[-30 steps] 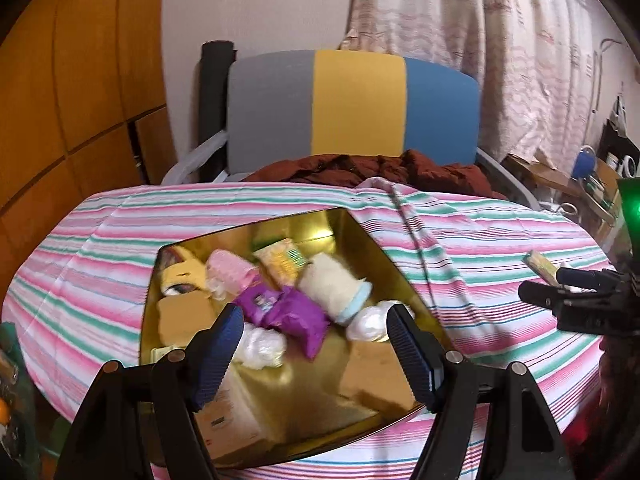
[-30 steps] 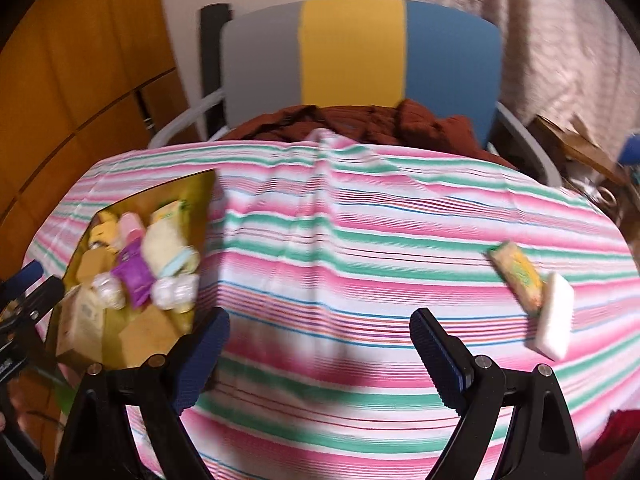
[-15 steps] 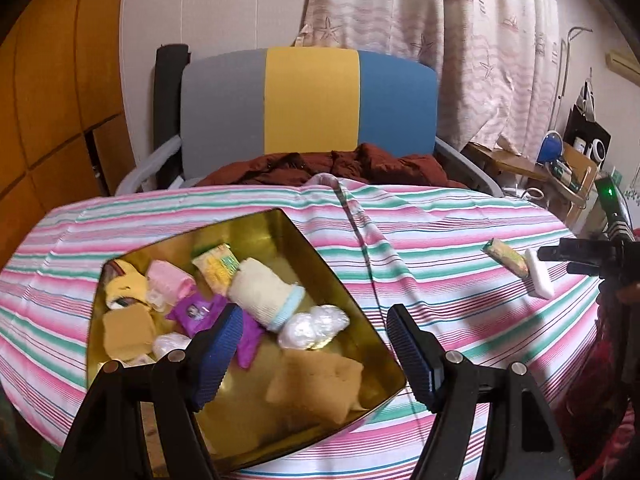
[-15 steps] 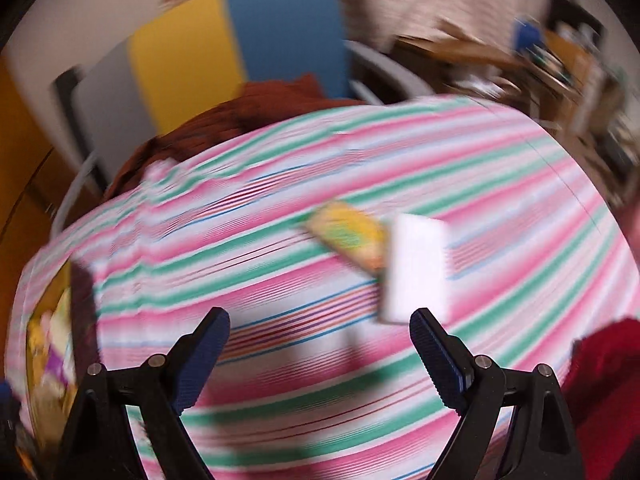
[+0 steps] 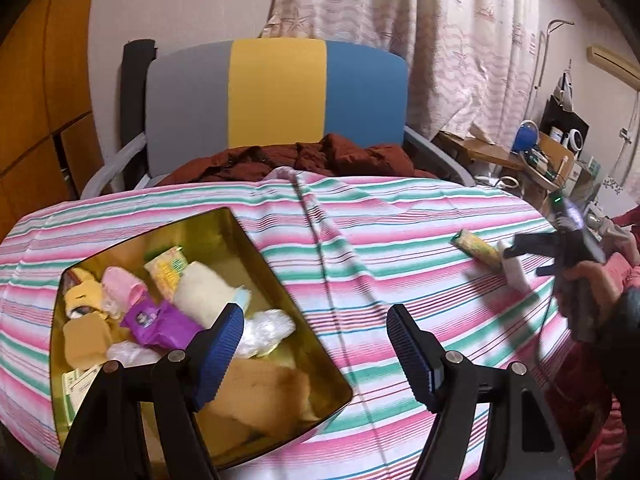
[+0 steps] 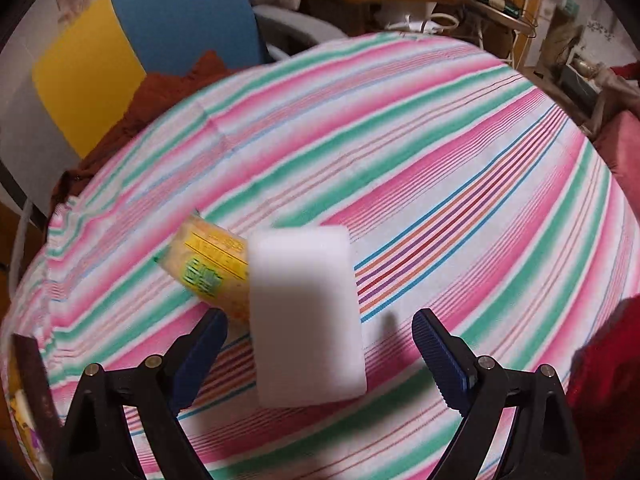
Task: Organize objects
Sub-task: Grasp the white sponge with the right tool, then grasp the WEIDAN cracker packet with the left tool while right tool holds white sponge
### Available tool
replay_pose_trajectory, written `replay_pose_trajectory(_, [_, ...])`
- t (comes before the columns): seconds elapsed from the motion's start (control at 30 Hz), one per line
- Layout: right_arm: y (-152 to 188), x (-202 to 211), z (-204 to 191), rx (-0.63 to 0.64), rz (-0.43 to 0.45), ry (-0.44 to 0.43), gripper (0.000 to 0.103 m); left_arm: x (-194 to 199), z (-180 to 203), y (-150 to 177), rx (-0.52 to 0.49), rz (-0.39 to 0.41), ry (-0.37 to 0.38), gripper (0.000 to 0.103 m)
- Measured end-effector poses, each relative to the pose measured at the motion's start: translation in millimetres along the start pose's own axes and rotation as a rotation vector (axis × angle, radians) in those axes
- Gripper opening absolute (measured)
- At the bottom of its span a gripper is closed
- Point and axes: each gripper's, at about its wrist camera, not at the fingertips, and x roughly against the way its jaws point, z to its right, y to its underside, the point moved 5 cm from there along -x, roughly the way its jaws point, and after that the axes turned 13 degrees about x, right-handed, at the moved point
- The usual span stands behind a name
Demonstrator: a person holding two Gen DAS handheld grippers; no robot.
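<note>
In the left wrist view, the gold tin (image 5: 280, 276) fills the lower left of the frame, sitting open on the striped worktop (image 5: 380, 232). It holds a jumble: a purple packet (image 5: 160, 320), a cream roll (image 5: 204, 296), a pink bundle (image 5: 120, 286), a yellow-green packet (image 5: 166, 272), crinkled clear wraps (image 5: 264, 326) and tan sponge-like blocks (image 5: 86, 338). The left gripper (image 5: 314, 348) hangs over the tin's near corner at the bottom centre, jaws wide and empty.

Toward the right edge of that frame lie the two loose things, well apart from the tin. The right wrist view shows them close: the yellow packet (image 6: 208, 268) at centre left, touching or slightly tucked under the white foam block (image 6: 306, 316) at centre. The right gripper (image 6: 320, 336) is spread wide, the block lying between its fingers but not yet pinched.

The block looks light, soft and squashy, so a gentle squeeze across its long sides should do; too hard and it will buckle. The packet looks crinkly and slick.
</note>
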Motion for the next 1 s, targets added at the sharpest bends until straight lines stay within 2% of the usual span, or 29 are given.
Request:
replay_pose_trajectory(0.03, [0.9, -2.4, -0.9, 0.006, -0.011, -0.007, 0.089, -1.4, 4.1, -1.4, -0.004, 0.002, 0.003, 0.075])
replay_pose_trajectory(0.07, [2.0, -3.8, -2.3, 0.019, -0.022, -0.019, 0.075, -3.5, 9.3, -2.7, -0.009, 0.000, 0.010, 0.075])
replay_pose_trajectory(0.13, [4.9, -5.0, -6.1, 0.055, -0.040, -0.026, 0.058, -8.3, 18.6, -3.8, -0.026, -0.010, 0.017, 0.075])
replay_pose_trajectory(0.23, [8.2, 2.8, -7.1, 0.065, -0.014, -0.009, 0.057, -19.5, 39.5, -3.6, -0.061, -0.036, 0.033, 0.075])
replay_pose_trajectory(0.37, [7.2, 21.9, 15.2, -0.016, 0.058, 0.042, 0.057, -37.1, 69.9, -0.5, -0.096, -0.094, 0.079, 0.070])
replay_pose_trajectory(0.5, [7.1, 37.9, 27.1, -0.073, 0.122, 0.054, 0.057, -61.9, 106.4, 2.6, -0.114, -0.175, 0.128, 0.068])
replay_pose_trajectory(0.7, [-2.2, 61.4, 36.9, -0.124, 0.227, 0.002, 0.057, -110.5, 156.2, 6.5, -0.089, -0.327, 0.190, 0.060])
replay_pose_trajectory(0.9, [-8.3, 72.0, 44.0, -0.199, 0.312, -0.084, 0.057, -162.7, 205.4, 9.5, -0.048, -0.450, 0.217, 0.050])
replay_pose_trajectory(1.0, [-15.9, 69.4, 44.4, -0.230, 0.341, -0.135, 0.057, -190.5, 225.7, 9.5, -0.011, -0.497, 0.211, 0.049])
